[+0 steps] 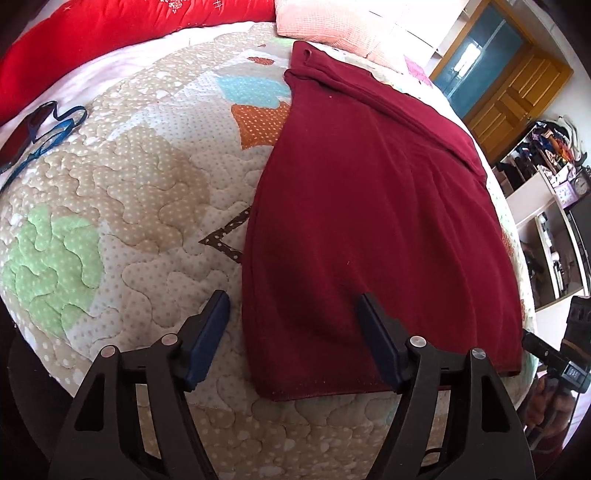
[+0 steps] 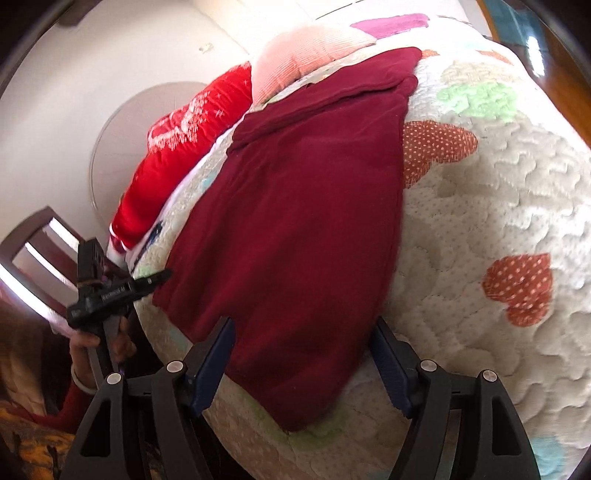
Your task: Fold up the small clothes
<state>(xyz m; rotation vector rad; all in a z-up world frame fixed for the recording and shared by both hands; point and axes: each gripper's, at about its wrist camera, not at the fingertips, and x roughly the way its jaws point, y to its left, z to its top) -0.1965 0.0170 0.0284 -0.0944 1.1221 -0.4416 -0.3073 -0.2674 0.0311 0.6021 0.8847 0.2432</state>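
Note:
A dark red garment [image 1: 376, 221] lies flat on a patchwork quilt [image 1: 147, 192], folded lengthwise, with its near hem by the bed's front edge. My left gripper [image 1: 293, 306] is open and empty, its jaws straddling the garment's near left edge. In the right wrist view the same garment [image 2: 295, 221] runs away from me. My right gripper [image 2: 303, 332] is open and empty over the garment's near right corner. The left gripper [image 2: 107, 291] also shows there at the garment's other near corner.
A red blanket [image 1: 110, 29] and a pink pillow [image 1: 332, 26] lie at the head of the bed. A dark phone with a blue lanyard [image 1: 40, 129] lies at the quilt's far left. Shelves [image 1: 546, 206] and a wooden door [image 1: 517, 92] stand to the right.

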